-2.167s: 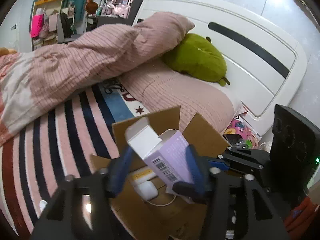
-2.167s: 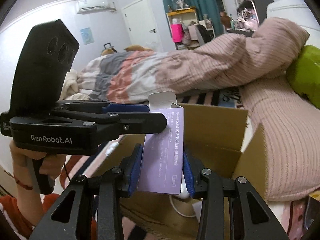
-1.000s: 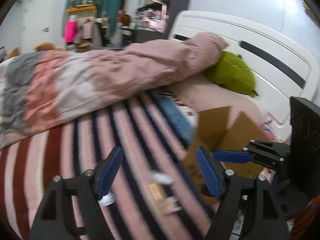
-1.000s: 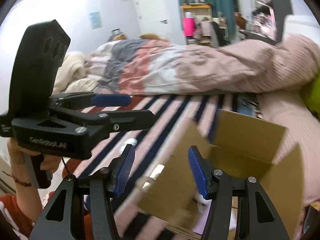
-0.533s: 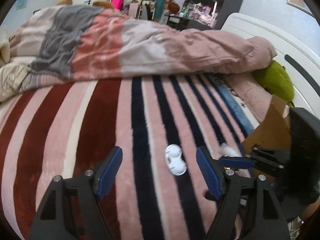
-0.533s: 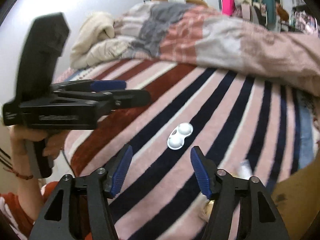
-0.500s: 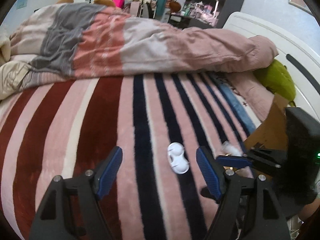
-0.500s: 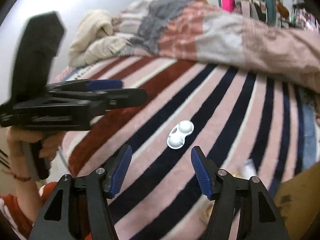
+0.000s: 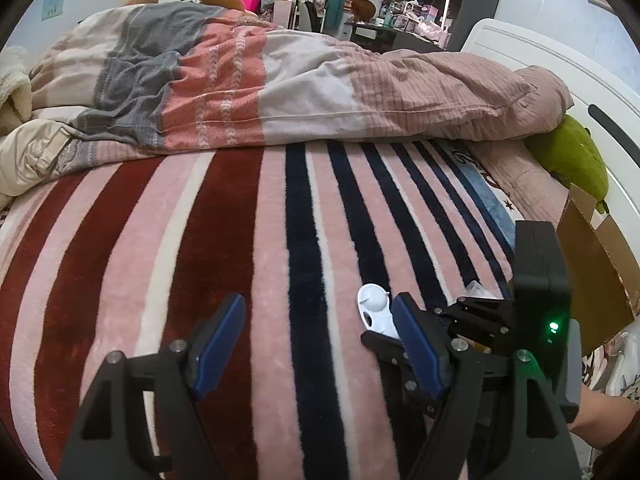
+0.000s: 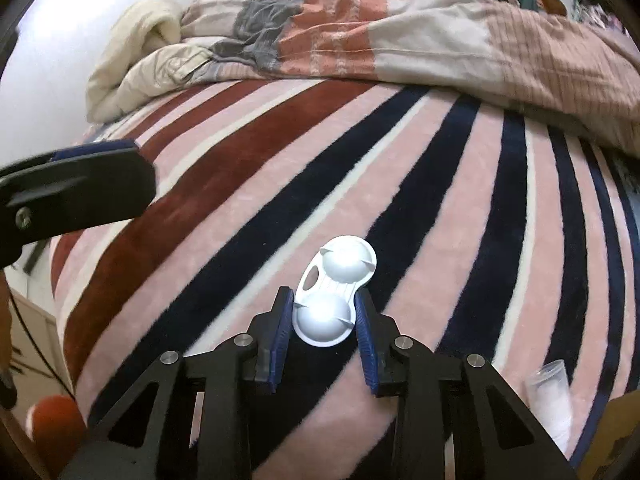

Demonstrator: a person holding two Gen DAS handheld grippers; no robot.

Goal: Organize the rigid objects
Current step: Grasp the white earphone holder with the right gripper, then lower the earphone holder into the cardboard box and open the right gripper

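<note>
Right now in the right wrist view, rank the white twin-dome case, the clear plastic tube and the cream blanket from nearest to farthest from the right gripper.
1. White twin-dome case: between the right gripper jaws.
2. Clear plastic tube: lower right, on the striped blanket.
3. Cream blanket: far upper left.

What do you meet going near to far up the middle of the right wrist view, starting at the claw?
Right claw, closed on the white case → striped blanket → rumpled quilt.
</note>
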